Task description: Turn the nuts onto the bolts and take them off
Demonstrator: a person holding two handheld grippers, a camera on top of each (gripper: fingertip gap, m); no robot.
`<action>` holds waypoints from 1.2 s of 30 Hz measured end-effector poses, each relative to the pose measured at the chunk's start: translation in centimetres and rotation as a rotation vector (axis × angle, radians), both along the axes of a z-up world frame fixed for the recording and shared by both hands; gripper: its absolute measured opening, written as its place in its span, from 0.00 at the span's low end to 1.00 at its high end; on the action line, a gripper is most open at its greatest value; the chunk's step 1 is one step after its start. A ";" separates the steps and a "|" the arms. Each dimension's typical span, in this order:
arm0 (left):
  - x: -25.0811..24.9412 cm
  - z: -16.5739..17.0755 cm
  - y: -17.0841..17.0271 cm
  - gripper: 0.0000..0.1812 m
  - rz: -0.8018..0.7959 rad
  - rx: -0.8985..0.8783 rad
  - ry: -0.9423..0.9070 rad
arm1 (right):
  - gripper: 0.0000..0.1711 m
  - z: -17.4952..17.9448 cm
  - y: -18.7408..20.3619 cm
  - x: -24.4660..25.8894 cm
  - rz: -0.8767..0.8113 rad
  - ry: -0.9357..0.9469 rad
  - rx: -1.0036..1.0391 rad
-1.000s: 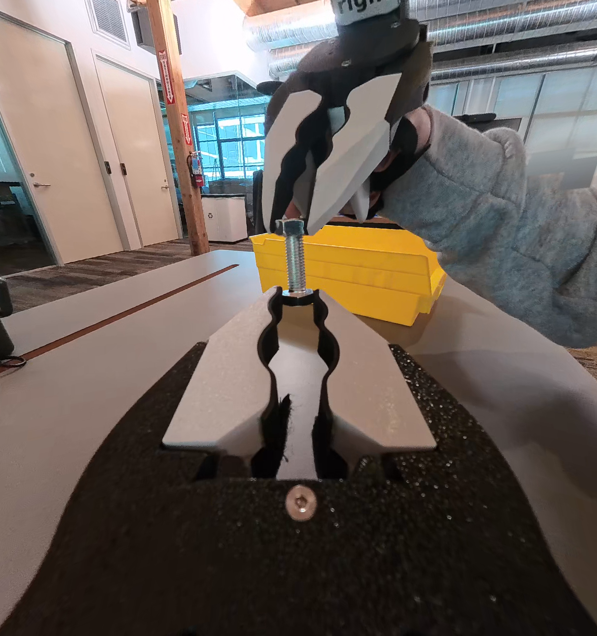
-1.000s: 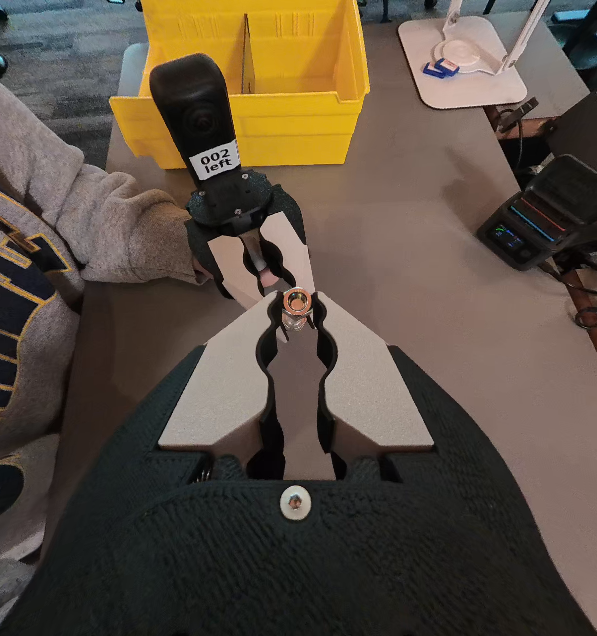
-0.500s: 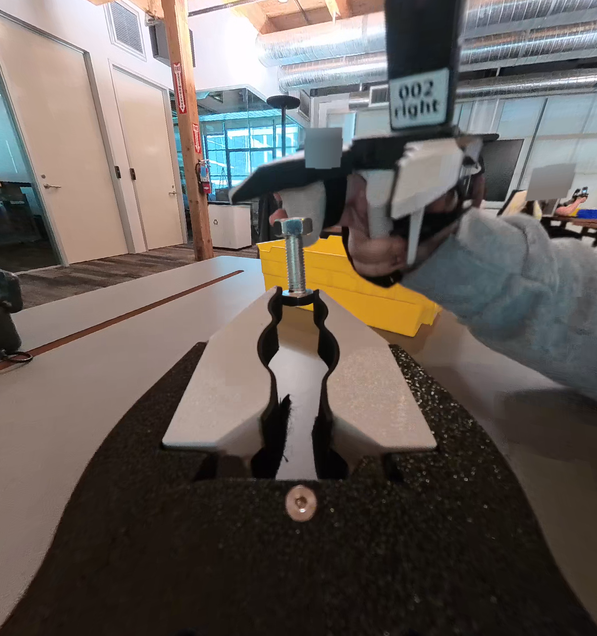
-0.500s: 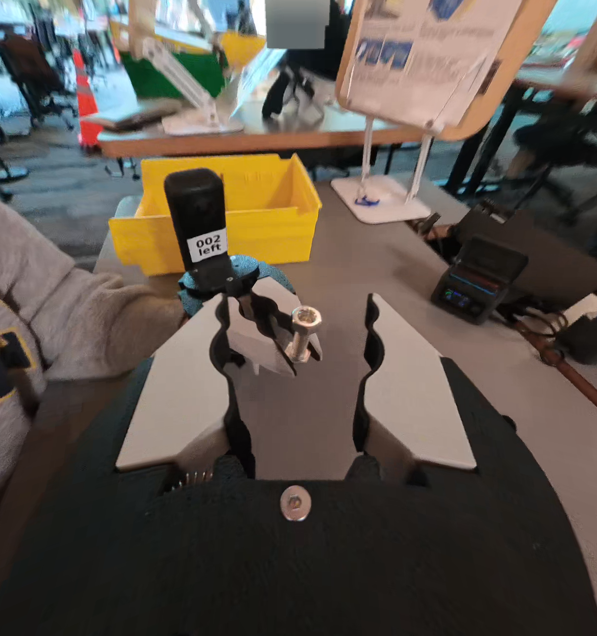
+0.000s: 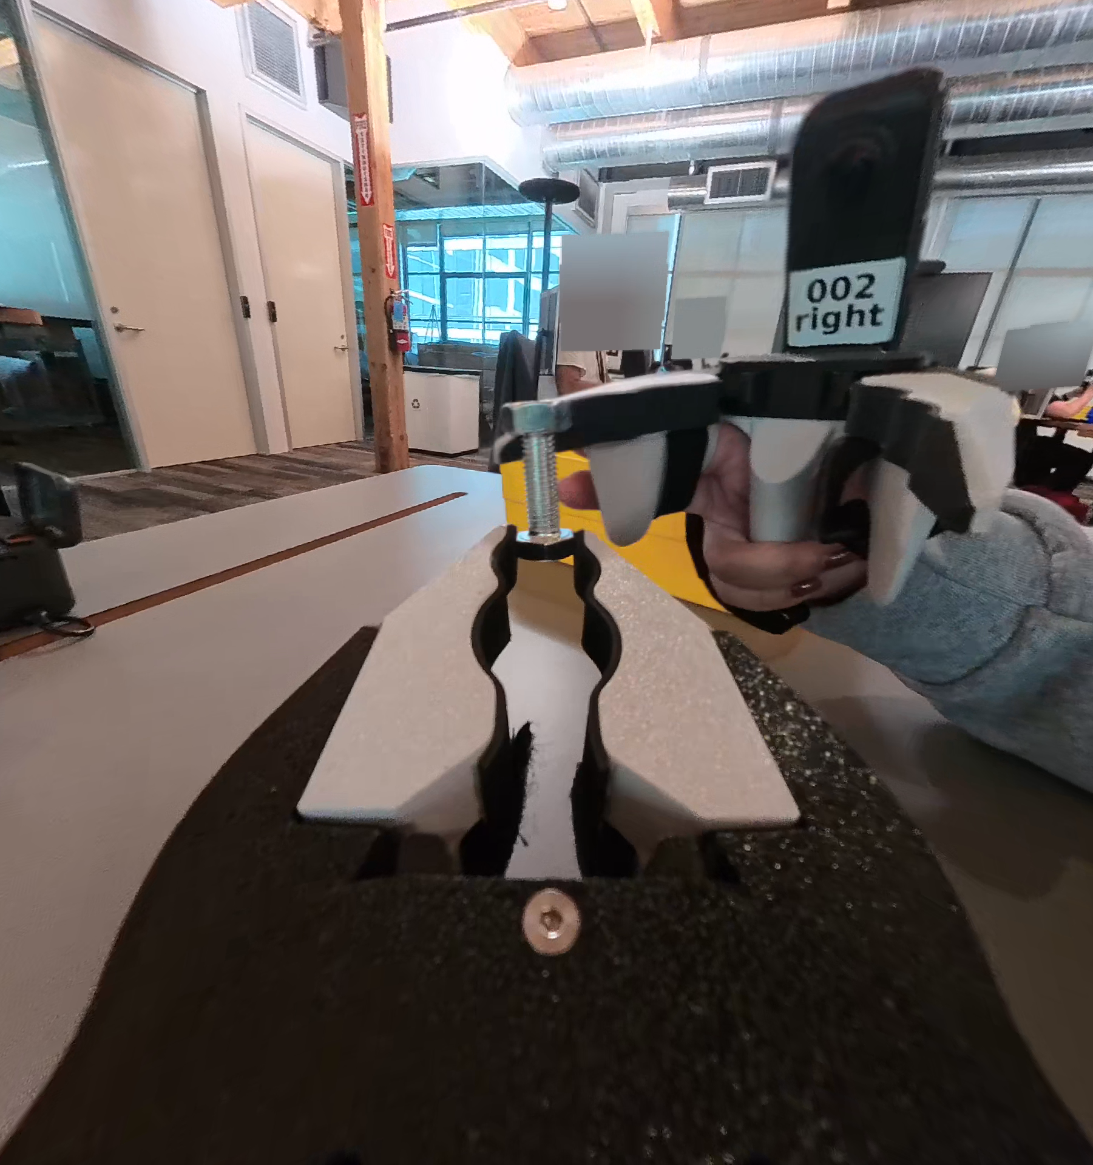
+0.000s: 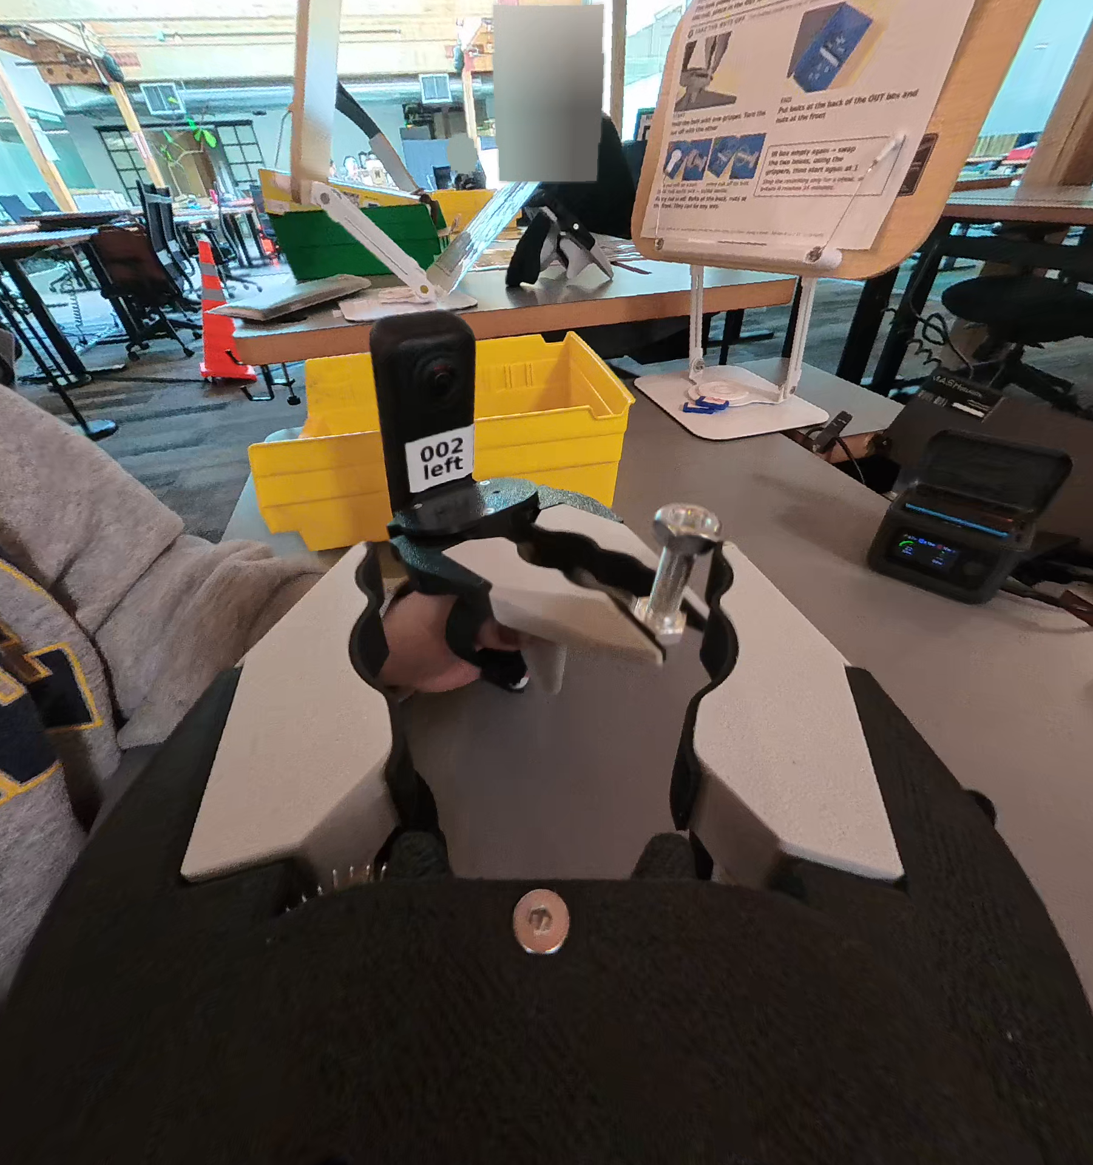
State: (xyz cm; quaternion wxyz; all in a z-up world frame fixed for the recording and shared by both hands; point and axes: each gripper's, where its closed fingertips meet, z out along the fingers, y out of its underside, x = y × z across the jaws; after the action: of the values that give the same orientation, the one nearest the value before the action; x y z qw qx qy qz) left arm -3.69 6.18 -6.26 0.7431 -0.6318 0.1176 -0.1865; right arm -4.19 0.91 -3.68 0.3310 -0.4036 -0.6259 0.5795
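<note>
A silver bolt (image 5: 542,485) stands upright, head up, with a nut (image 5: 543,537) at its lower end. My left gripper (image 5: 543,548) is shut on that nut and holds the bolt above the grey table (image 5: 216,662). In the right wrist view the bolt (image 6: 676,570) and nut (image 6: 660,621) stick out of the left gripper (image 6: 654,633), which comes in from the left. My right gripper (image 6: 543,567) is wide open and level, with the bolt just inside its right finger. In the left wrist view one of the right gripper's fingers (image 5: 632,400) reaches the bolt head.
A yellow bin (image 6: 531,441) stands on the table behind the grippers; it also shows in the left wrist view (image 5: 657,555). A black label printer (image 6: 966,523) sits at the right, a white document stand (image 6: 733,403) behind it. A grey sleeve (image 6: 121,555) lies at the left. Both grippers' tips are roughly 25 cm from the black label printer (image 6: 966,523).
My right gripper let go of the bolt head, opened wide and swung from above down to level beside the bolt. The left gripper kept its hold on the nut.
</note>
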 end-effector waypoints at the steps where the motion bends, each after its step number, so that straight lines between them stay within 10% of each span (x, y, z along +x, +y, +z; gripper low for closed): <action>1: -0.2 0.1 0.0 0.08 0.001 0.001 -0.009 | 0.59 0.0 0.1 0.3 -0.005 0.004 -0.002; 36: 1.1 -1.4 0.3 0.08 -0.064 -0.074 0.096 | 0.42 0.2 2.9 -1.2 -0.136 0.214 -0.092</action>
State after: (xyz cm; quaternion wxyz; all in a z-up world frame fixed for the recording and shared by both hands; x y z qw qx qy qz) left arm -2.63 6.44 -7.71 0.7063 -0.6631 0.1664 -0.1839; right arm -5.42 3.78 -3.52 0.4154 -0.3957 -0.5311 0.6235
